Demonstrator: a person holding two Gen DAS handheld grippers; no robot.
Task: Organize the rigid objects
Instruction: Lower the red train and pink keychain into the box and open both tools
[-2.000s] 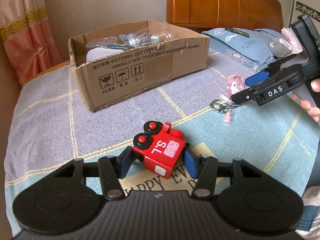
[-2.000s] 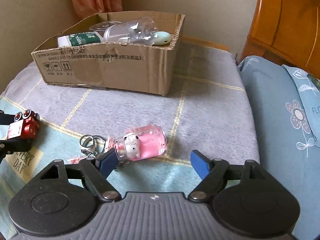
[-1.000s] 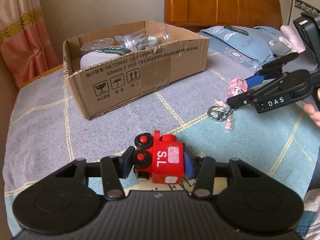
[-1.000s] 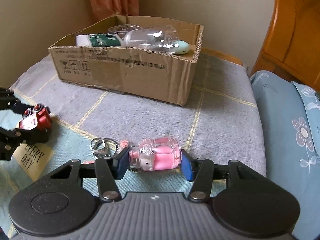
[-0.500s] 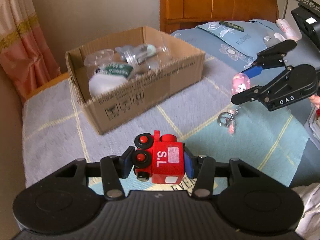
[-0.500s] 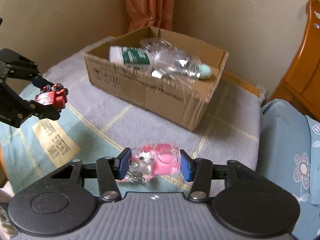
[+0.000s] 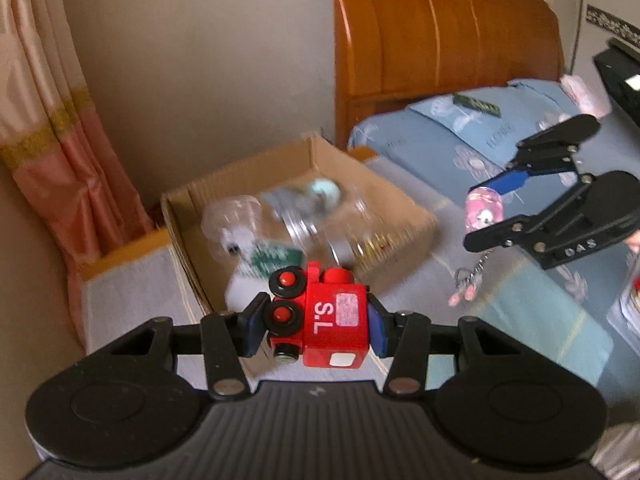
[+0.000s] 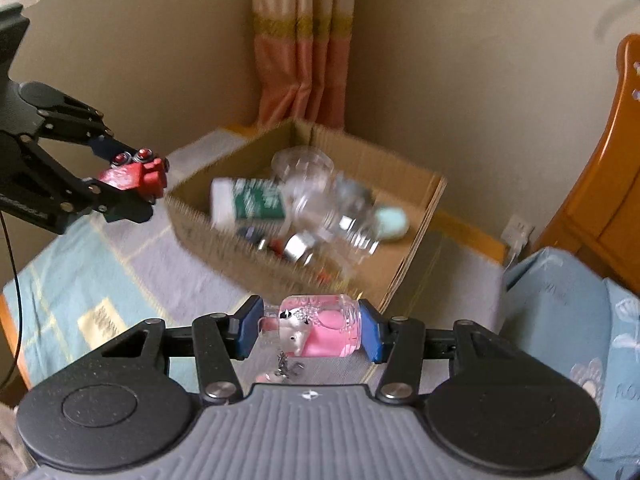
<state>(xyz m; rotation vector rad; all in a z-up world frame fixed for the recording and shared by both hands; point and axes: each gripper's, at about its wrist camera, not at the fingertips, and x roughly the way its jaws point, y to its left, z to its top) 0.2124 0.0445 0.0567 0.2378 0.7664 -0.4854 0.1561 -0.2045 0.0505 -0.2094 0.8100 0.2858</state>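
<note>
My left gripper (image 7: 314, 326) is shut on a red toy train (image 7: 320, 320) marked "S.L" and holds it in the air just in front of the open cardboard box (image 7: 404, 200). It also shows in the right wrist view (image 8: 134, 176), left of the box (image 8: 416, 240). My right gripper (image 8: 310, 330) is shut on a pink keychain bottle (image 8: 320, 326), whose chain hangs below, raised above the bed near the box's front corner. It shows in the left wrist view (image 7: 486, 204) too.
The box holds a clear plastic bottle (image 8: 320, 184), a white and green tube (image 8: 248, 202), a mint oval object (image 8: 392, 220) and small items. A blue pillow (image 7: 480, 132) and wooden headboard (image 7: 440, 48) lie right. A pink curtain (image 7: 48, 140) hangs behind.
Both grippers closed on their objects, lifted them off the bedspread and carried them up toward the box. The box interior now shows from above.
</note>
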